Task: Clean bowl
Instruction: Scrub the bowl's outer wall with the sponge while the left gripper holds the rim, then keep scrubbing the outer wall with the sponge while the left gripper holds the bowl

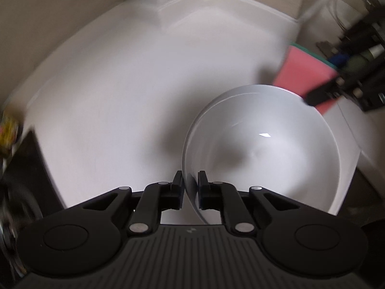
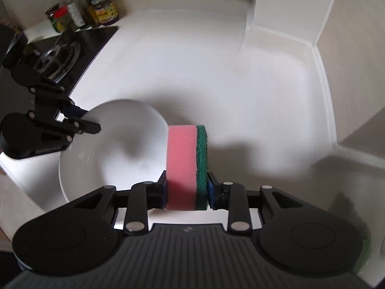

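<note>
Left gripper (image 1: 190, 187) jaws clamped on the near rim of the white bowl (image 1: 264, 149), tilting it over the counter (image 1: 120, 96), likely to open the inside to wiping. Right gripper (image 2: 186, 190) jaws clamped on the sponge (image 2: 186, 166), pink foam left, green pad right, just beside the bowl's right rim. Far left, jars (image 2: 104, 9) by the stove (image 2: 57, 55); labels unreadable.

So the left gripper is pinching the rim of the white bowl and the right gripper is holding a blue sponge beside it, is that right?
Not quite: the sponge is pink with a green scouring layer, as the right wrist view shows. The rest holds: the left gripper pinches the white bowl by its rim, and the right gripper holds the sponge beside it.
</note>
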`<state>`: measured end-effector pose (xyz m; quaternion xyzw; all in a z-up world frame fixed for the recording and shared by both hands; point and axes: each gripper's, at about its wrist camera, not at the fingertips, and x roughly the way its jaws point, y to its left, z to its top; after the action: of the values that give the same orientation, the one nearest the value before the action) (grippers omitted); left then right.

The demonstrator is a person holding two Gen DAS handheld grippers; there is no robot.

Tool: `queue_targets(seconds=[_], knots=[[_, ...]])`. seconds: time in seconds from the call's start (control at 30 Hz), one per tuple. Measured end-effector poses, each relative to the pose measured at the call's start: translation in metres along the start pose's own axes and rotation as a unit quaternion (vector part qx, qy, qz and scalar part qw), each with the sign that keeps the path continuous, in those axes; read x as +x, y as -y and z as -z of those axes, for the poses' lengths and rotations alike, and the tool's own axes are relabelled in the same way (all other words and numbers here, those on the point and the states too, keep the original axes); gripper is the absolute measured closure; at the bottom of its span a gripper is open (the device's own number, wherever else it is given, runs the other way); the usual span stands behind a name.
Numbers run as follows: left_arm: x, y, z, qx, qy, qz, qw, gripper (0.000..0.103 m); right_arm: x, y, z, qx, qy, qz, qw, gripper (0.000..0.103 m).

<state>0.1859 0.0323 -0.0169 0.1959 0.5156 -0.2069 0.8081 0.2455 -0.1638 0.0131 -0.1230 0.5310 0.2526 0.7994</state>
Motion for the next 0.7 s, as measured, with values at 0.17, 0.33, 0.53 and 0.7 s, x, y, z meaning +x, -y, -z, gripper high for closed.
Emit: queue_targets(seconds=[0.17,0.33,0.53,0.7], knots=[[-0.015,-0.012,0.006,-0.101,0.001,-0.004,0.9949,0.089,0.000,0.004,0.001,0.015,0.008,-0.008,1.000,0.076],[-0.020,-0.002,0.023,-0.127,-0.009,-0.015,0.9917,0.091,-0.005,0.004,0.012,0.026,0.000,-0.027,0.999,0.076],[-0.015,-0.003,0.005,-0.046,-0.011,0.001,0.9989,0.092,-0.004,0.000,0.008,-0.007,-0.019,-0.022,1.000,0.077],[-0.010,-0.001,-0.010,-0.035,0.006,0.004,0.9994,0.093,0.003,0.002,-0.010,0.005,0.003,-0.002,1.000,0.076]])
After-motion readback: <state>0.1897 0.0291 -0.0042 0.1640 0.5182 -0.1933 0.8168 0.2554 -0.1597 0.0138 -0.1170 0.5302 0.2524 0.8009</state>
